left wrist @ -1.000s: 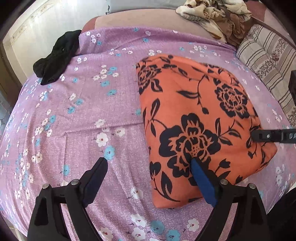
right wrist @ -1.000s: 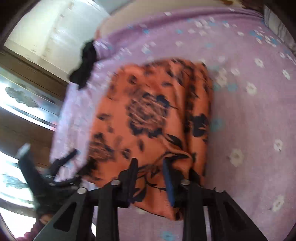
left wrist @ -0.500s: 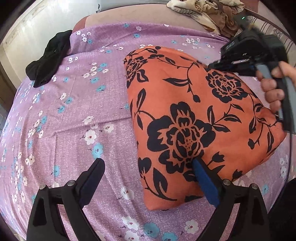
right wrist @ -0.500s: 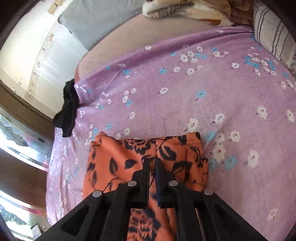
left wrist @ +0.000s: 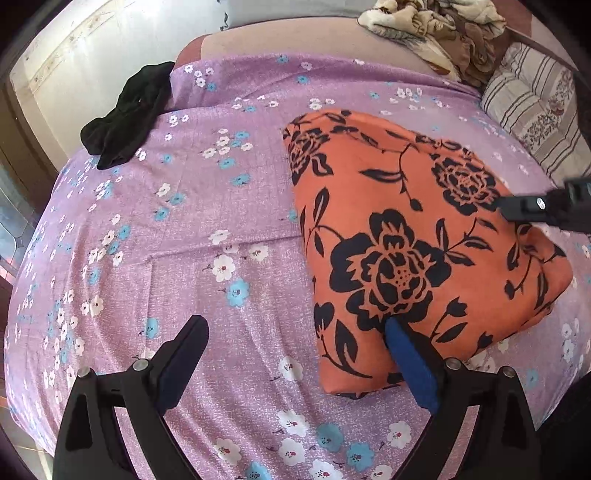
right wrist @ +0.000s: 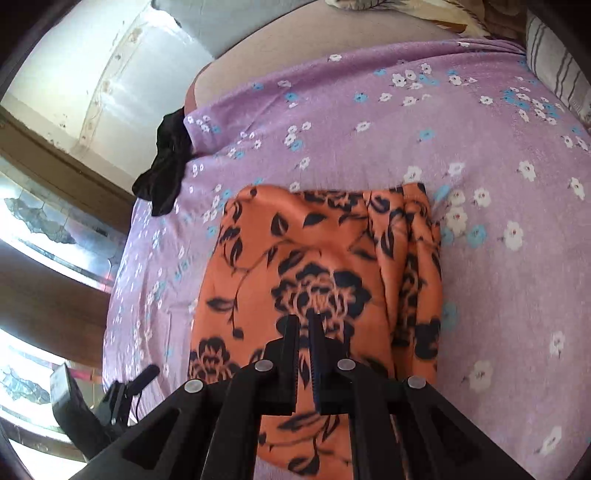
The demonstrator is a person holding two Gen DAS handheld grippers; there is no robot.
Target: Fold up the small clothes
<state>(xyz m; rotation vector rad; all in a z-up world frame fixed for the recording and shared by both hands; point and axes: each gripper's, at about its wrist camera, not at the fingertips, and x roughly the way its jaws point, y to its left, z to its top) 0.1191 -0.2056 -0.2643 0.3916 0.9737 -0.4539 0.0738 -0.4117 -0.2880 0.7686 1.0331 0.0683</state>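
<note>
An orange garment with black flowers (left wrist: 399, 229) lies folded on the purple flowered bedsheet (left wrist: 221, 221). My left gripper (left wrist: 295, 328) is open, its right finger (left wrist: 410, 362) over the garment's near edge and its left finger over bare sheet. My right gripper (right wrist: 304, 321) has its jaws nearly together, hovering over the garment (right wrist: 314, 266) with nothing seen between them. Its tip shows at the right edge of the left wrist view (left wrist: 535, 206), above the garment's right side.
A black garment (left wrist: 129, 114) lies at the bed's far left corner and shows in the right wrist view (right wrist: 166, 162). A heap of beige cloth (left wrist: 432, 26) and a striped pillow (left wrist: 532, 107) sit at the far right. The left gripper's body (right wrist: 96, 410) shows low left.
The right gripper swung up to the garment's far end and back down to its right side, closing its jaws. The garment lies flatter. The left gripper stayed open at the near edge.
</note>
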